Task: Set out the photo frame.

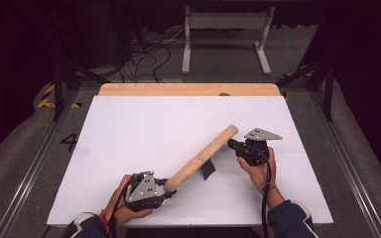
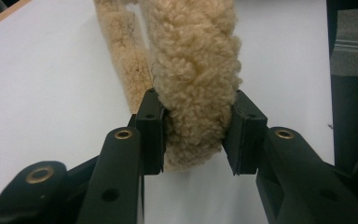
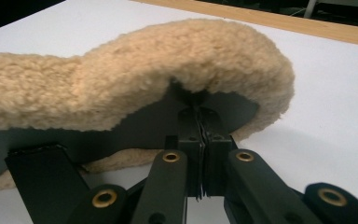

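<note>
Below, left gripper [image 1: 164, 186] clamps near end of fleece roll [image 1: 203, 157]; right gripper [image 1: 232, 144] pinches far end's edge, roll raised aslant over table [image 1: 129, 129].

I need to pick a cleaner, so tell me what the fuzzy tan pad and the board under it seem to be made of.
Fuzzy tan pad: looks like sheepskin or synthetic fleece, with curly matted pile; a dark, smooth backing shows underneath. Board: matte white sheet, perhaps foam board or laminate, lying on a wooden tabletop with pale grain.

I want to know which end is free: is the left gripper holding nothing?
No: the left gripper has its pads pressed on the end of the fleece pad.
</note>
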A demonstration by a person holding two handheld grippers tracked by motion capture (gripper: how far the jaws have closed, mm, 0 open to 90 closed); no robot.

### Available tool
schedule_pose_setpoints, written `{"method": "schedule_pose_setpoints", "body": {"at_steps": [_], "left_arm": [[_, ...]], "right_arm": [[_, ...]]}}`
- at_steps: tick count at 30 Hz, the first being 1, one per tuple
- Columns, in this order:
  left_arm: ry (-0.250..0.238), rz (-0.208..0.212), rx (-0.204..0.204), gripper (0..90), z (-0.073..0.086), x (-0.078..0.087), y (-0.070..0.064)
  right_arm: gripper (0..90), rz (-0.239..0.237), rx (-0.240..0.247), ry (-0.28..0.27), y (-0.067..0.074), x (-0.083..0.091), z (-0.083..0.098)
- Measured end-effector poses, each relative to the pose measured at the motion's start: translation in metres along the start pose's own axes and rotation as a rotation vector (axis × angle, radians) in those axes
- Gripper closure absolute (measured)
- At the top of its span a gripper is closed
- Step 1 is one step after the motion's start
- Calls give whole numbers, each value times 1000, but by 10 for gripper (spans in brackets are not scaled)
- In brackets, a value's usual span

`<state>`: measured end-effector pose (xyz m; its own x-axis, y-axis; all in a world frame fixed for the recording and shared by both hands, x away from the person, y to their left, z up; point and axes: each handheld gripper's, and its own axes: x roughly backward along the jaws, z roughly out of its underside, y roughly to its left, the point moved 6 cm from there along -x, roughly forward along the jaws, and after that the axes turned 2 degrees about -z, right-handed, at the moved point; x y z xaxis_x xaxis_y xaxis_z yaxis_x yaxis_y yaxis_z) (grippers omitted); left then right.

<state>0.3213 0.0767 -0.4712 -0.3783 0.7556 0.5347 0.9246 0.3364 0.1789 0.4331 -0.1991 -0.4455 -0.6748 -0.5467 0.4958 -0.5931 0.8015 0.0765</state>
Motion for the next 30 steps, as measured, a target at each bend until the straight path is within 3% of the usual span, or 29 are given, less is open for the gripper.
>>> {"method": "schedule_pose_setpoints", "body": {"at_steps": [17, 25, 30], "left_arm": [[-2, 55, -25, 640, -11, -13, -13], [-1, 67, -32, 640, -14, -17, -17], [3, 70, -34, 639, -16, -19, -18]], "right_arm": [[870, -43, 25, 11, 13, -7, -9], [865, -82, -15, 18, 17, -6, -11], [769, -69, -26, 32, 17, 0, -13]]}}
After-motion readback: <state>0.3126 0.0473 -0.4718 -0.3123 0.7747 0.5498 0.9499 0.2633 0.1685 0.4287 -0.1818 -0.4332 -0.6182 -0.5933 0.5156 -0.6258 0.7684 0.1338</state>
